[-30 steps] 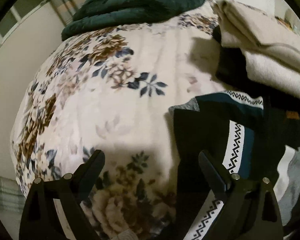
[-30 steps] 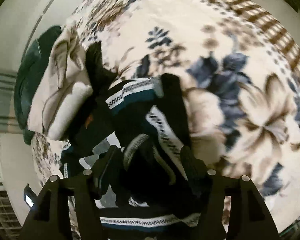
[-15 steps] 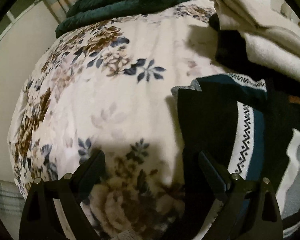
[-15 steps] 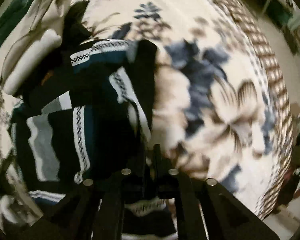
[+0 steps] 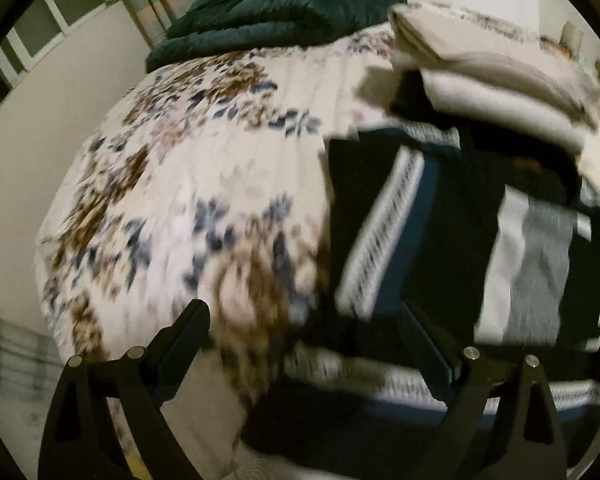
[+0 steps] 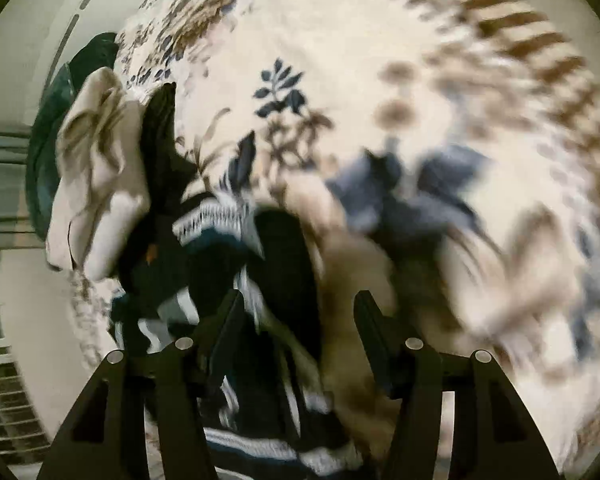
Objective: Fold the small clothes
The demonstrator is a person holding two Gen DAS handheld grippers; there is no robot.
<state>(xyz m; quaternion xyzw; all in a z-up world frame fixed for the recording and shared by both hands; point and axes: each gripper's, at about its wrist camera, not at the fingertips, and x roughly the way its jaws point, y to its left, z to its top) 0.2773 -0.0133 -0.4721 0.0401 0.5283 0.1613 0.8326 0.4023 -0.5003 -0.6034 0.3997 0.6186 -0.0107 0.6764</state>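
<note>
Both views are smeared by motion blur, so fine detail on the fabric is hard to read. Everything is placed here against the dark patterned garment.

In the left wrist view, the floral blanket spreads to the left of the garment, and a dark green quilt lies beyond it at the far end. The left gripper has its jaws spread wide with nothing between them; its left finger is over the blanket, its right finger over the garment's near left part. The garment is black and navy with white zigzag-patterned bands and a white and grey striped panel; its right edge is cut off by the lens rim and its near edge is hidden behind the gripper. Its long bands run from near to far, tilted slightly right. Beige folded cloth sits just past the garment's far right corner.

In the right wrist view, the garment lies bunched, and the right gripper is also wide open and grips nothing, its left finger over the garment.
</note>
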